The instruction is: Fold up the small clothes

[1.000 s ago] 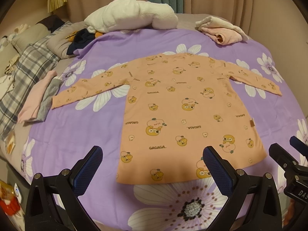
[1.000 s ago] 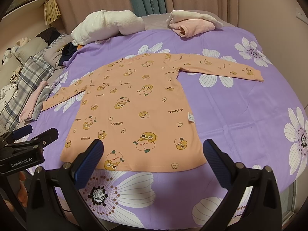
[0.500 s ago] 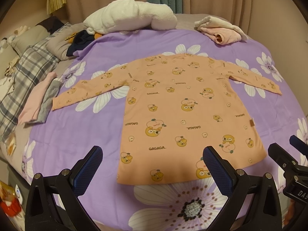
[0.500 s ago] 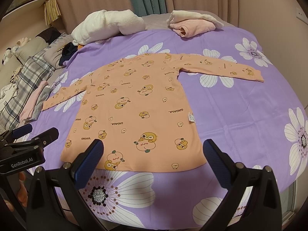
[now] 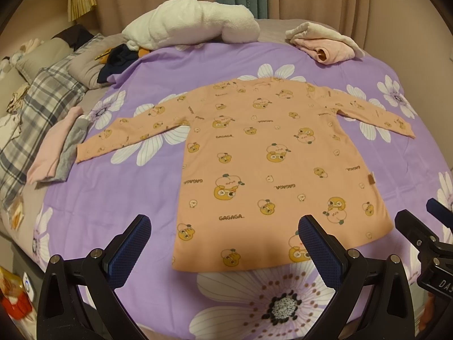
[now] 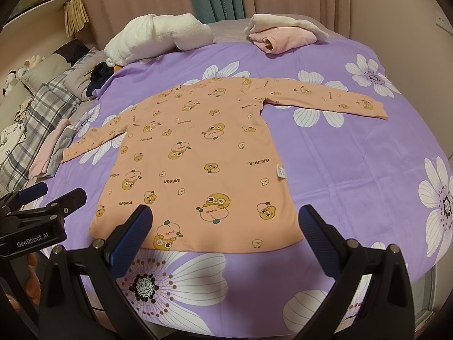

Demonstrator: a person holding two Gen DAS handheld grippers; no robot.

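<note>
A small orange long-sleeved shirt (image 5: 271, 164) with cartoon prints lies flat on the purple flowered bedspread (image 5: 93, 206), hem toward me, both sleeves spread out. In the right wrist view the same shirt (image 6: 203, 158) fills the middle. My left gripper (image 5: 223, 238) hovers open just short of the hem's left part, with nothing between its fingers. My right gripper (image 6: 225, 229) is open too, above the hem's right part, holding nothing. Each gripper shows at the edge of the other's view.
A white fluffy blanket (image 5: 192, 25) and folded pink and cream clothes (image 5: 325, 42) lie at the bed's far side. Pink and grey folded pieces (image 5: 56, 150), a plaid cover (image 5: 42, 104) and pillows are at the left. The bed edge is near me.
</note>
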